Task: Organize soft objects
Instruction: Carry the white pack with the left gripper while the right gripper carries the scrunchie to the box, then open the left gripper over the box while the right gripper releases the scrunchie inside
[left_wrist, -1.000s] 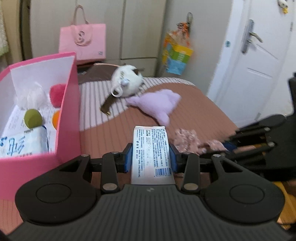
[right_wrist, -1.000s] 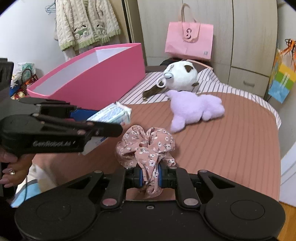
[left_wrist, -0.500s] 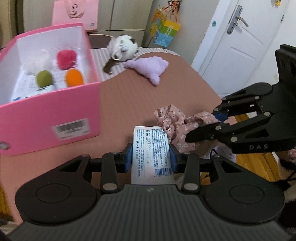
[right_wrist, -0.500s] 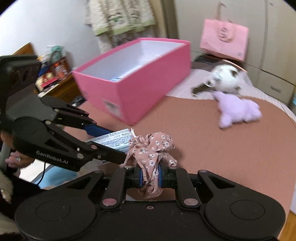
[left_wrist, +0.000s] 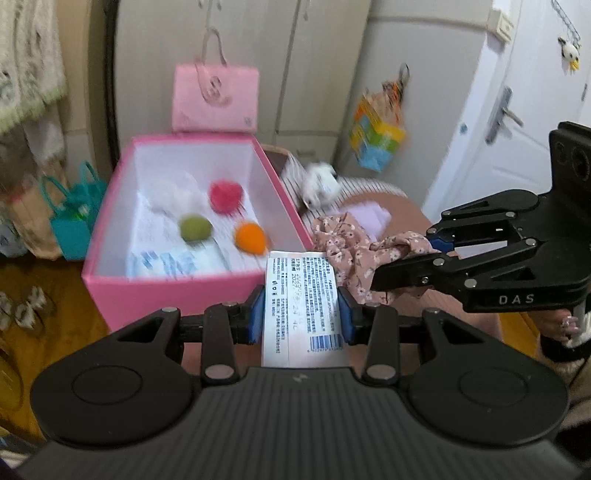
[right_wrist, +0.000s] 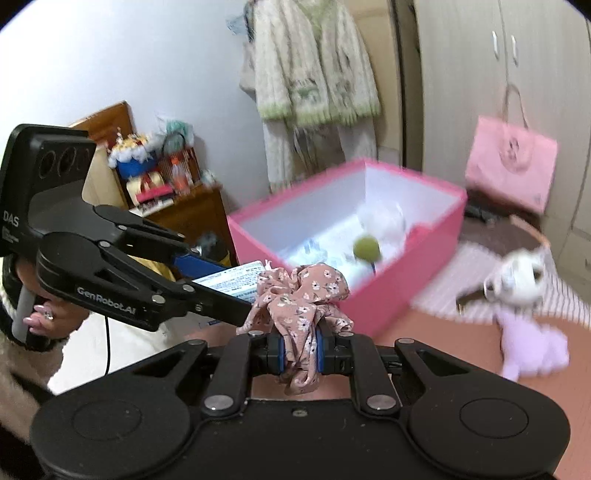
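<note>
Blue pads of the left gripper (left_wrist: 301, 319) are clamped on a white tissue pack (left_wrist: 301, 306). A floral scrunchie (right_wrist: 301, 306) is pinched by the right gripper (right_wrist: 301, 354). Both are held just before the pink box (left_wrist: 122, 291), where coloured balls (left_wrist: 195, 229) are seen.

Both wrist views downward, sharing pink box (left_wrist: 110, 284).
</note>
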